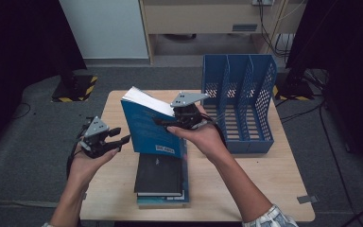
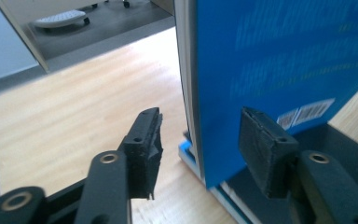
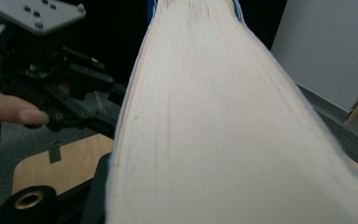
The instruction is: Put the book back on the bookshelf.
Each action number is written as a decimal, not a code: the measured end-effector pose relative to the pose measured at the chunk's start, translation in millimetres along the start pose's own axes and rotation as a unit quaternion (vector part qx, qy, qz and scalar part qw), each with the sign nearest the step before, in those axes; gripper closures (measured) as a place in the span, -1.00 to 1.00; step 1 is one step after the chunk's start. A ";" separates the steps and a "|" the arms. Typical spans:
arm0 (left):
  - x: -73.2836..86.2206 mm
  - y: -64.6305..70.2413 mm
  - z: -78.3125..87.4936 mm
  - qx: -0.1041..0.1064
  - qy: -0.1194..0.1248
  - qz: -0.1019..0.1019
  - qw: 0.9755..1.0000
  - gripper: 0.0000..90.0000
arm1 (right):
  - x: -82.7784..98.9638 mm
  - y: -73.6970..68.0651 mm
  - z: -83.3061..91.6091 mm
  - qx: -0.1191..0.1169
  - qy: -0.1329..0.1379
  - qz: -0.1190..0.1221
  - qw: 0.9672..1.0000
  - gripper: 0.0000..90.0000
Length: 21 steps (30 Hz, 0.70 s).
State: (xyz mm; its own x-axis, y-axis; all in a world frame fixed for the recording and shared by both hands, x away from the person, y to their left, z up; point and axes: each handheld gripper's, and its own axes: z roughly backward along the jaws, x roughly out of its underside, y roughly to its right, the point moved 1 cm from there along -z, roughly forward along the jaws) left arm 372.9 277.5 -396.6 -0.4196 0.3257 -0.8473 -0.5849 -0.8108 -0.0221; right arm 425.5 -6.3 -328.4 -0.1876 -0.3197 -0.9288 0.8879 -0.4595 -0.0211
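Note:
A blue book (image 1: 147,128) stands tilted on its lower edge on top of a stack of books (image 1: 160,177) in the middle of the table. My right gripper (image 1: 169,121) is shut on the blue book's upper right part, and its pale page edge (image 3: 214,116) runs up the right gripper view. My left gripper (image 1: 118,140) hovers just left of the book, jaws open. In the left gripper view the blue book's (image 2: 279,60) lower corner lies between the pads (image 2: 145,142) without touching either of them.
A blue three-slot file rack (image 1: 246,104) stands at the table's back right. The stack has a black book on top and a teal one under it. Bare wooden table (image 1: 108,189) lies left of the stack. Dark stands flank the table on the floor.

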 end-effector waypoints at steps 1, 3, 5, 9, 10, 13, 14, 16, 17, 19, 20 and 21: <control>9.6 -0.4 -0.3 -0.003 0.001 0.010 1.000 0.04 | 0.0 0.0 0.0 -0.001 0.000 0.000 1.000 0.25; 17.8 -1.0 -1.0 -0.006 0.001 0.017 1.000 0.02 | 0.1 0.0 -0.1 -0.002 0.001 -0.001 1.000 0.25; 34.5 -3.9 -3.8 -0.012 -0.003 0.033 0.999 -0.06 | 0.3 -0.1 -0.3 -0.002 0.001 -0.001 1.000 0.25; 64.0 -14.2 -12.9 -0.036 -0.035 0.054 0.997 -0.28 | 0.4 -0.1 -0.2 -0.003 0.002 -0.001 1.000 0.25; 76.4 -18.2 -17.2 -0.039 -0.045 0.070 0.996 -0.35 | 0.3 -0.2 -0.1 -0.002 0.002 -0.001 1.000 0.27; 84.5 -19.7 -21.1 -0.046 -0.059 0.074 0.994 -0.44 | 0.6 0.3 -0.1 -0.002 0.003 -0.004 1.000 0.28; 88.1 -21.3 -22.4 -0.049 -0.061 0.083 0.993 -0.56 | 0.6 1.3 0.0 0.000 0.003 -0.005 1.000 0.29; 94.9 -23.9 -23.8 -0.054 -0.063 0.098 0.992 -0.63 | 0.5 2.2 0.0 0.000 0.004 -0.008 1.000 0.30; 94.9 -23.9 -23.8 -0.054 -0.063 0.098 0.992 -0.63 | 0.5 2.2 0.0 0.000 0.004 -0.008 1.000 0.30; 99.2 -24.6 -25.8 -0.054 -0.070 0.100 0.991 -0.69 | 0.4 3.2 0.4 -0.001 0.003 -0.010 1.000 0.31; 100.7 -25.6 -26.6 -0.055 -0.072 0.100 0.991 -0.69 | 0.3 3.6 0.6 -0.001 0.003 -0.010 1.000 0.32; 102.7 -28.0 -27.7 -0.053 -0.073 0.105 0.990 -0.78 | 0.3 5.0 1.0 -0.002 0.003 -0.013 1.000 0.32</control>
State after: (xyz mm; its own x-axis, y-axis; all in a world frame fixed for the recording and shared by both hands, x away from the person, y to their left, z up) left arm 365.4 320.2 -497.7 -0.6247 0.2062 -0.7531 -0.4020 -0.9118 0.0838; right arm 429.4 -9.5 -328.4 -0.2083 -0.3022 -0.9302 0.8843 -0.4645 -0.0471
